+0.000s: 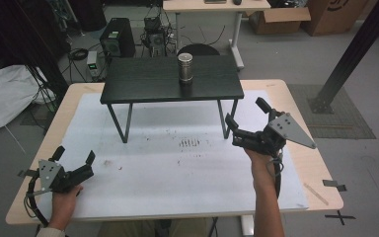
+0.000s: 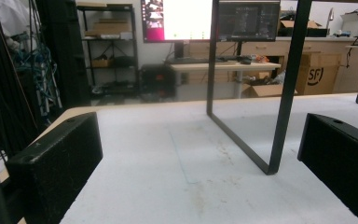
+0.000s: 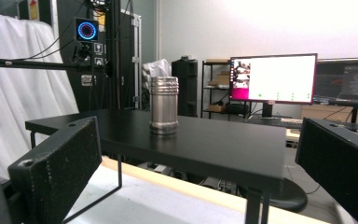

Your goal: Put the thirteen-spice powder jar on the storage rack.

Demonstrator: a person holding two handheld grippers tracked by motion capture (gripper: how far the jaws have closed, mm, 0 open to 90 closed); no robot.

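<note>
One steel canister [image 1: 185, 67] stands on one small black stand [image 1: 143, 84], which has two leg frames. Two grippers are out: the left gripper [image 1: 74, 155] and the right gripper [image 1: 246, 112], each with two jaws. One white mat [image 1: 177, 173] covers the one wooden surface [image 1: 321, 182]. Two monitors glow behind.

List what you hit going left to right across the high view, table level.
Left claw → black shelf's left leg → metal canister on the black shelf → right claw.
</note>
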